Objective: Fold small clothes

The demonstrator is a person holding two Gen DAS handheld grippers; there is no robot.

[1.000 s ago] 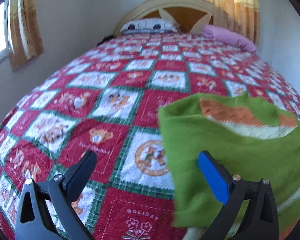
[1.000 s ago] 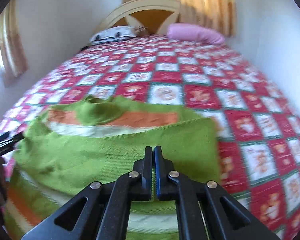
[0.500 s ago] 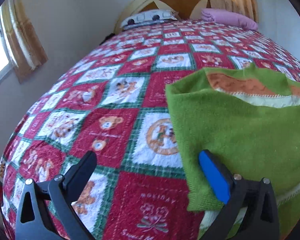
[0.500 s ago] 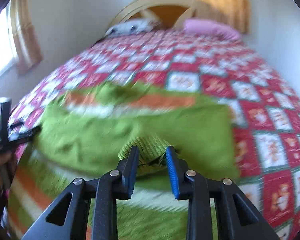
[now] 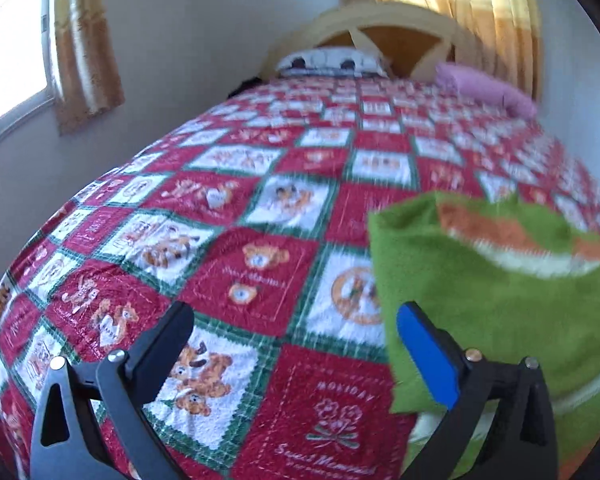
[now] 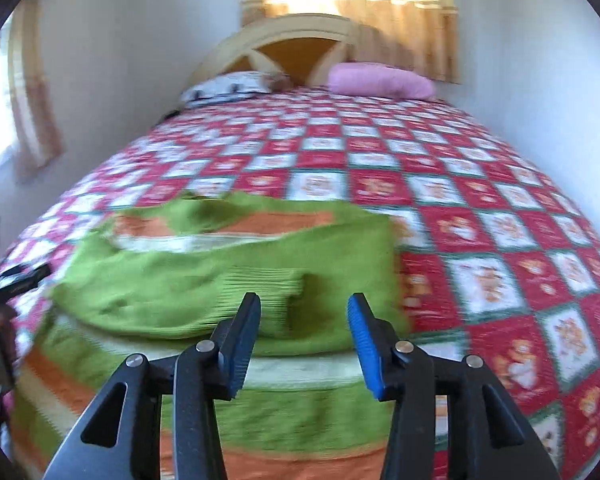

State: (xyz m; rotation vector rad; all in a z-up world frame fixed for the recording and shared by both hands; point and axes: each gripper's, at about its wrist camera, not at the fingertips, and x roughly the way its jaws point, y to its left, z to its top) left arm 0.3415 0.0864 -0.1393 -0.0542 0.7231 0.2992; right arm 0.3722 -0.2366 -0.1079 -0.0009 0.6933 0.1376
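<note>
On bed (image 6: 500, 208), green sweater (image 6: 228, 292) lies part-folded. Right tongs (image 6: 304, 340) opening, nothing clamped; left tongs (image 5: 292, 344) wide apart, empty. Clear both away gently, don't snag fold.

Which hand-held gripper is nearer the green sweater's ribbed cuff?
Right hand-held gripper: jaws opening just short of the ribbed cuff. Left hand-held gripper is off the green sweater's left edge.

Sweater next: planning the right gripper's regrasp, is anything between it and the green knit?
Nothing visible. The right gripper, jaws opening and empty, hangs just before the sweater, folded on the quilt.
</note>
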